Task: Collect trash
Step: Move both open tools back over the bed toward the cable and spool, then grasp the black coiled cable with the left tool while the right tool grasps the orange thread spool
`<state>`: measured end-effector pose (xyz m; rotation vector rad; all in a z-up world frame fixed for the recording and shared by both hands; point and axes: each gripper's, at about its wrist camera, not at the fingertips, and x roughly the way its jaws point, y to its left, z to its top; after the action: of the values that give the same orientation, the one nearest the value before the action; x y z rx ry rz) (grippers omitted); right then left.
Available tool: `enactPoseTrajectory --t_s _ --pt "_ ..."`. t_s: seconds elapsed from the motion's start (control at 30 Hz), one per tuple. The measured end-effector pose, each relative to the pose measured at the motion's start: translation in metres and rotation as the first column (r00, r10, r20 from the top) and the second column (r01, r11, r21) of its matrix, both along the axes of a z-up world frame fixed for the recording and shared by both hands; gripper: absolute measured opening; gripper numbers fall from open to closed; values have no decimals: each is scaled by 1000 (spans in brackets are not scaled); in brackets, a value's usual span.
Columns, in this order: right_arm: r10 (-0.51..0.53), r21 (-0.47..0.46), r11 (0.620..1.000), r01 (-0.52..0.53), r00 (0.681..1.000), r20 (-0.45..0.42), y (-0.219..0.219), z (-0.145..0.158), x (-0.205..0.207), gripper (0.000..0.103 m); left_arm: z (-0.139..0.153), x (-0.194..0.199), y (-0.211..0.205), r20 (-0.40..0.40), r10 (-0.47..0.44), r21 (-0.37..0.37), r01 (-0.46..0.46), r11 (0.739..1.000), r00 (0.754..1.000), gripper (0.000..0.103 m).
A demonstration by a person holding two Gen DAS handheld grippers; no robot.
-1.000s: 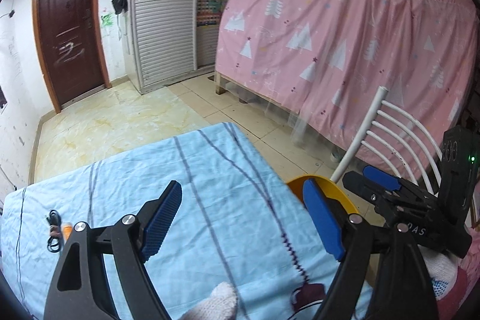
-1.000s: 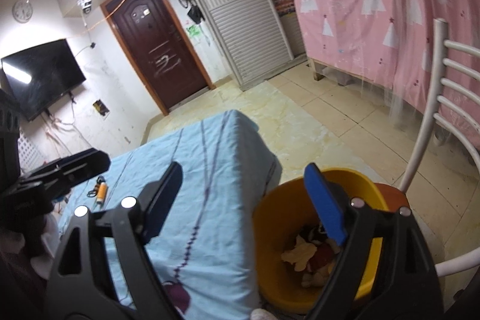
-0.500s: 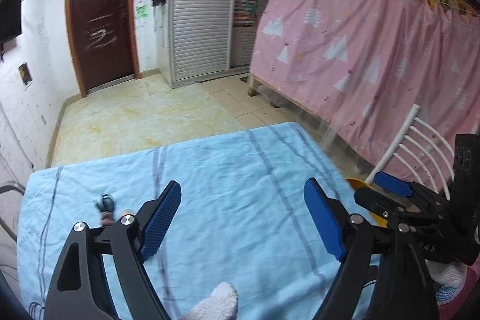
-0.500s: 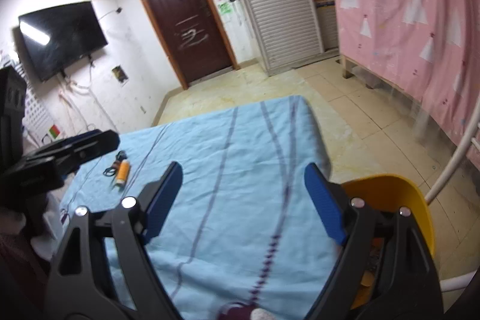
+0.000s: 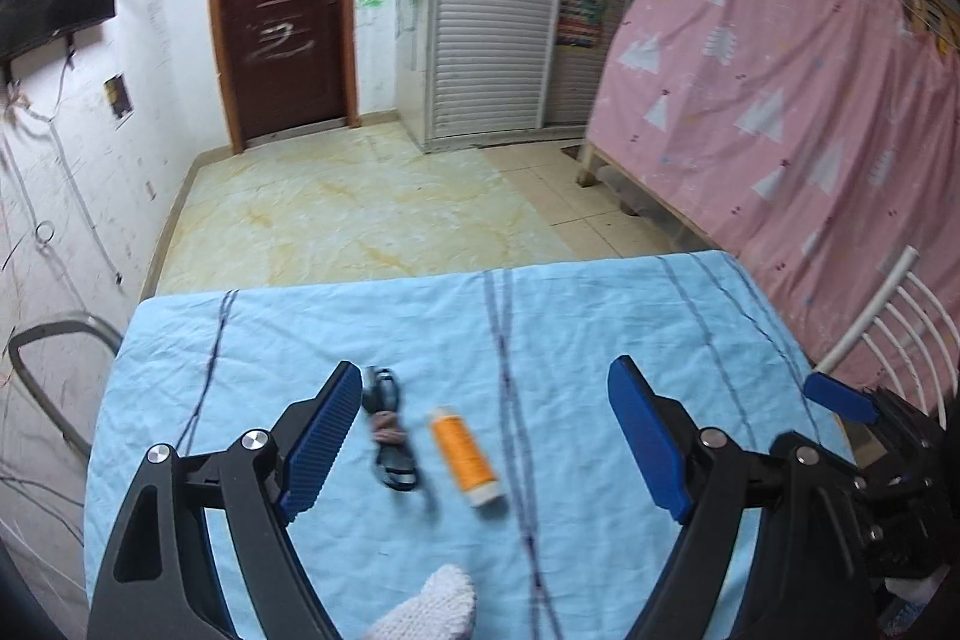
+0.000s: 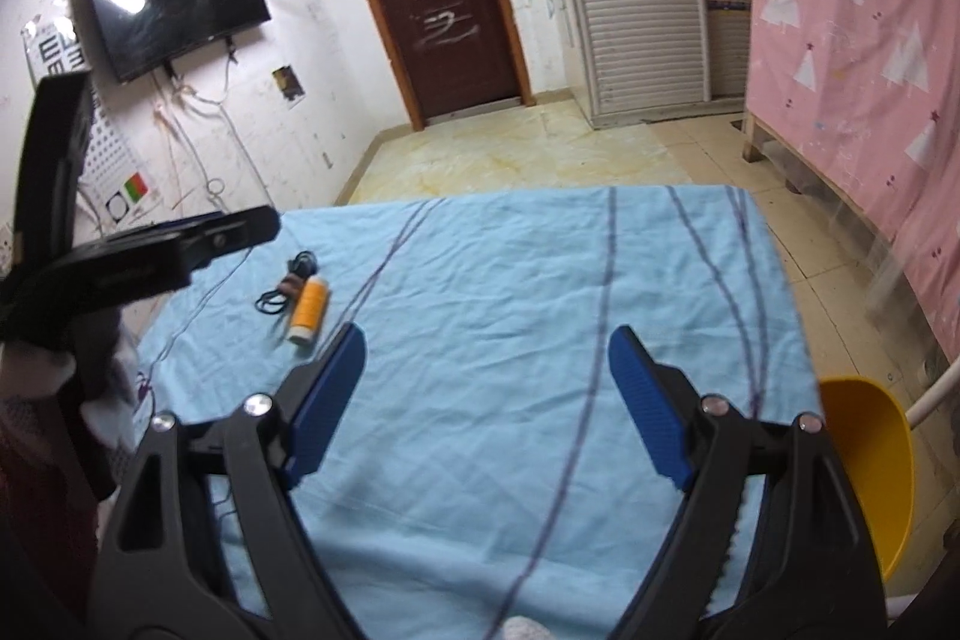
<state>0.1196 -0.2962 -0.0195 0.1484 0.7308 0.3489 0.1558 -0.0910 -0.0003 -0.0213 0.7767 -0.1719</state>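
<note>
Orange and small, the tube (image 5: 462, 460) is lying on the blue cloth (image 5: 600, 316) beside a black cord (image 5: 387, 424), and the left gripper (image 5: 480, 439) is hanging wide open over it, probably to grab it for the yellow bin (image 6: 870, 460), while the right gripper (image 6: 486, 400) is waiting, also wide open.

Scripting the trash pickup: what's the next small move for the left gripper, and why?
Probably ease the left gripper down over the orange bottle. Its jaws stand open and empty with the bottle lying between them on the blue cloth, beside a dark cord. The yellow bin sits off the right edge.
</note>
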Motion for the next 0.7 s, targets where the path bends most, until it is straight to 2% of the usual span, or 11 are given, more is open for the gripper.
enactPoseTrajectory --t_s 0.23,0.63,0.67,0.7 --pt "55 -29 998 -55 998 -18 27 -3 5 80 -17 15 25 -49 62 4 -62 998 997 76" --pt "113 -51 992 -116 992 -49 57 -13 14 80 -44 42 38 -144 137 44 -132 990 980 75" --pt "116 -51 992 -118 992 -50 58 -14 14 80 -46 45 38 -152 142 47 -136 990 978 74" --pt "119 -51 991 -121 992 -52 59 -14 14 80 -48 48 37 -160 145 54 -138 989 976 69"
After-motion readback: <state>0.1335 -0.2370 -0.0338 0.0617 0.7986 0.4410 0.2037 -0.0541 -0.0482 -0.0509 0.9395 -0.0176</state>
